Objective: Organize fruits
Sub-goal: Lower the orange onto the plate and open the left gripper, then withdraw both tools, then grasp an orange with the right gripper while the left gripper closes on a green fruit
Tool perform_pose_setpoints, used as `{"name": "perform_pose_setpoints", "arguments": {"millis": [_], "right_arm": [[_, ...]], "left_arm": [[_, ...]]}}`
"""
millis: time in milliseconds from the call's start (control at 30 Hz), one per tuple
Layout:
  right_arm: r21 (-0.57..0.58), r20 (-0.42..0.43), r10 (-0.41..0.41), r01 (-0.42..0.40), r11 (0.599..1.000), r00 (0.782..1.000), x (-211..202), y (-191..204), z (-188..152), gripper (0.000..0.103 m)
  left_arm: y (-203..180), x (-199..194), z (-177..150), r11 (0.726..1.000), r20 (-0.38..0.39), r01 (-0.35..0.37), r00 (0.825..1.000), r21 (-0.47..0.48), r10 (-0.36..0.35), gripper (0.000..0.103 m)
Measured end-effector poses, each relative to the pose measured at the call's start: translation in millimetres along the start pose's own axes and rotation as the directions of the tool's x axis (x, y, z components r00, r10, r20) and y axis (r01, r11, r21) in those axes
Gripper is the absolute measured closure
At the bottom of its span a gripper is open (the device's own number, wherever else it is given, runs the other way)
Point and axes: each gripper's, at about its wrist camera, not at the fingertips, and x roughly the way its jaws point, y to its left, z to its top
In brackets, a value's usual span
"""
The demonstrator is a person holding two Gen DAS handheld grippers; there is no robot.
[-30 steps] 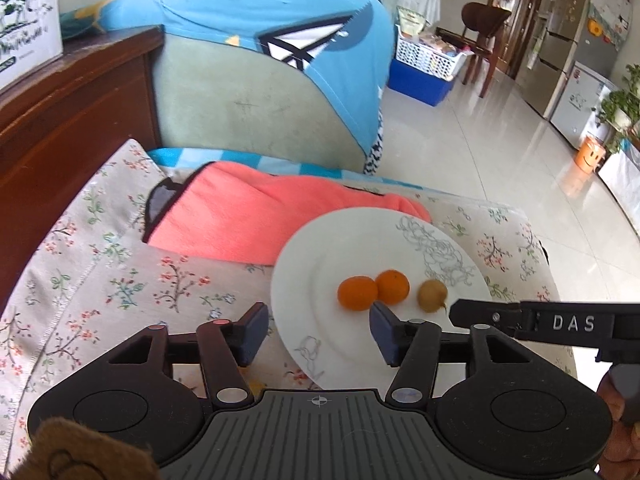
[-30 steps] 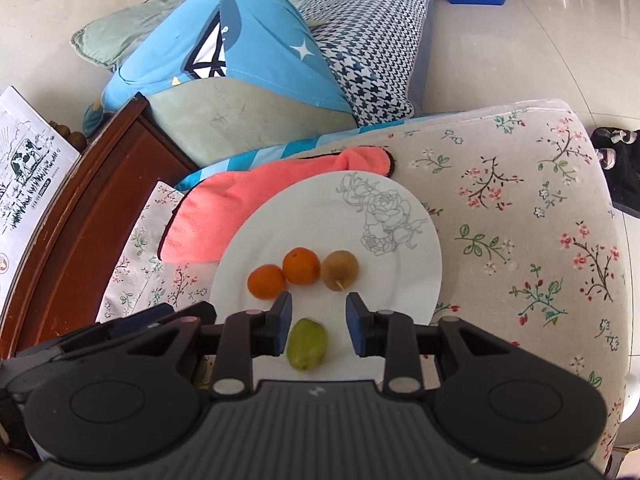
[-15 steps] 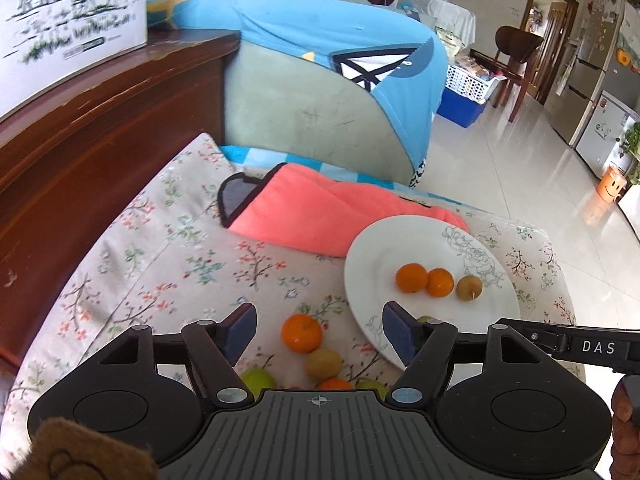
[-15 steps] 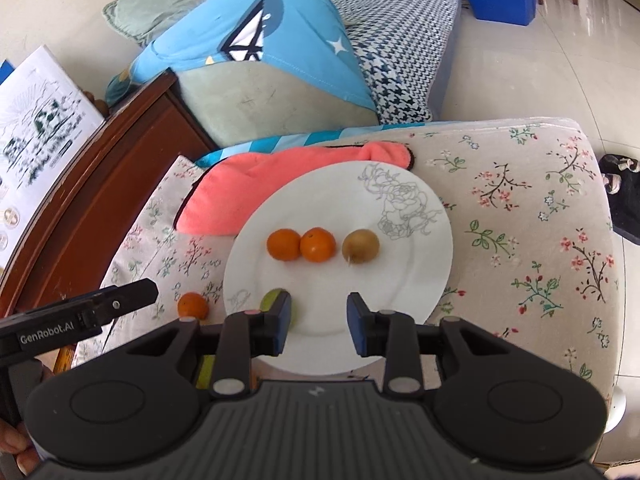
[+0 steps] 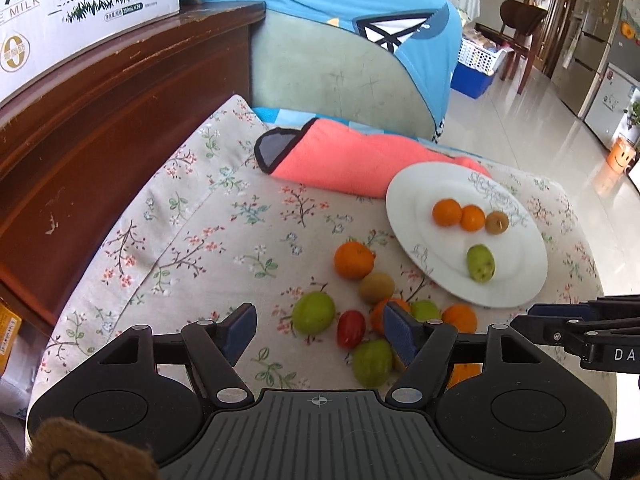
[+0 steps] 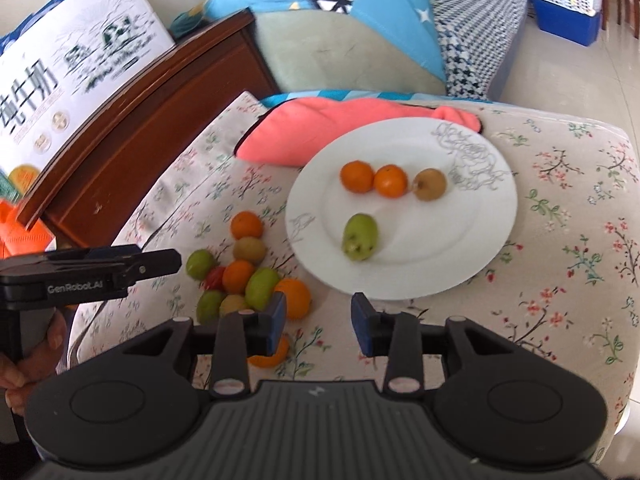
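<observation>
Step status: you're between placements. Your right gripper (image 6: 319,320) is empty, jaws opening with nothing between them, hanging over the floral cushion (image 6: 560,208) just off the plate's 6 o'clock edge. Your left gripper (image 5: 320,332) is spread apart and empty, poised over the loose pile with a red fruit (image 5: 351,329) and a green one (image 5: 313,312) framed between its fingers, no contact yet.

White plate (image 6: 492,248) holds four: two oranges (image 6: 357,176) at 11 o'clock, a brown kiwi-like fruit (image 6: 430,184) at 12, a green fruit (image 6: 359,237) at 7.

Loose pile sits on the cushion at the plate's 8 o'clock: oranges, green and brown fruit, one red.

Next, I'd judge: drop the left gripper onto one pile fruit and close gently. They're packed touching, so neighbours may roll.
</observation>
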Motion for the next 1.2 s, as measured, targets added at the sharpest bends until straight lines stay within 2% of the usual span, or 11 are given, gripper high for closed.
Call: {"name": "perform_pose_setpoints", "arguments": {"millis": [300, 467, 667, 900, 967, 1000, 1200], "right_arm": [[-0.12, -0.057, 0.016, -0.022, 0.993, 0.998, 13, 24, -14, 0.066], [-0.159, -0.074, 0.013, -0.024, 0.987, 0.997, 20, 33, -18, 0.066], [-0.194, -0.085, -0.008, -0.009, 0.981, 0.996, 29, 42, -18, 0.06], [-0.215, -0.099, -0.037, 0.015, 0.976, 0.994, 41, 47, -20, 0.06], [-0.217, -0.104, -0.039, 0.016, 0.976, 0.994, 44, 47, -21, 0.063], [-0.223, -0.104, -0.04, 0.016, 0.975, 0.994, 44, 48, -22, 0.068], [-0.216, -0.095, -0.034, 0.013, 0.976, 0.995, 38, 46, -20, 0.069]], "left_arm": [[3, 2, -21, 0.992, -0.03, 0.019, 0.999, 0.125, -0.016, 0.033], [-3, 3, -29, 0.977, -0.029, 0.029, 0.999, 0.209, -0.024, 0.033], [-11, 4, -36, 0.958, -0.029, 0.057, 0.998, 0.281, -0.051, 0.033], [-16, 9, -41, 0.944, -0.048, 0.086, 0.996, 0.319, -0.074, 0.033], [-18, 10, -42, 0.941, -0.052, 0.09, 0.996, 0.326, -0.077, 0.033], [-19, 11, -42, 0.94, -0.053, 0.092, 0.995, 0.328, -0.079, 0.033], [-26, 16, -40, 0.938, -0.039, 0.103, 0.995, 0.331, -0.095, 0.034]]}}
